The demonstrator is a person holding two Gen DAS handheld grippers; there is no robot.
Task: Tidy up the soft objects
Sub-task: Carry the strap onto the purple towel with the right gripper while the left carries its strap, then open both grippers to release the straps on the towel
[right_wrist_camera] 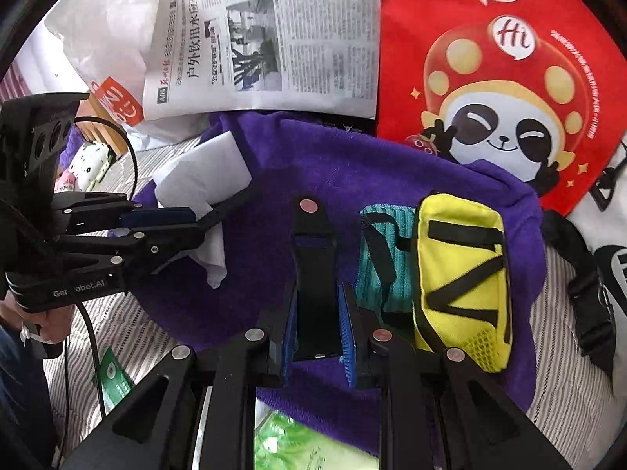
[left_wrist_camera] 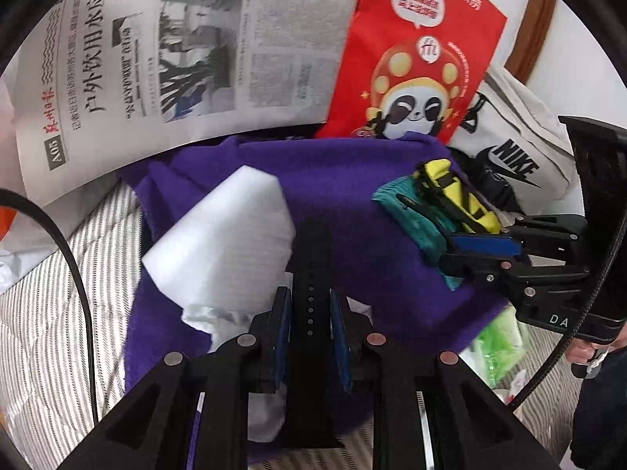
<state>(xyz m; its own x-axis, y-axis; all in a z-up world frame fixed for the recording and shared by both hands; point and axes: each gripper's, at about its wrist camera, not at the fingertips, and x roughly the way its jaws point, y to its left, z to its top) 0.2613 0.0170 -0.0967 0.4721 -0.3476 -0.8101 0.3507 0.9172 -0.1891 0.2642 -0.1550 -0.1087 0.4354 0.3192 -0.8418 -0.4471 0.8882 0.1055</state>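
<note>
Closest to my left camera, my left gripper (left_wrist_camera: 309, 329) pinches a flat black strap (left_wrist_camera: 311, 258), perforated with small holes, between its blue pads. Over the fuzzy purple towel (right_wrist_camera: 313, 180), which is spread on the striped bed cover (right_wrist_camera: 568, 372), my right gripper (right_wrist_camera: 316, 333) is clamped on a stiff black band (right_wrist_camera: 313, 274). Just right of it lie a ribbed teal cloth (right_wrist_camera: 382, 270) and a yellow pouch (right_wrist_camera: 458, 274) with mesh corner and black webbing. A white foam sheet (left_wrist_camera: 227, 235) rests crumpled on the towel's left edge. Beyond, at the far edge, sit a newspaper (left_wrist_camera: 164, 58) and glossy red panda bag (right_wrist_camera: 490, 78).
</note>
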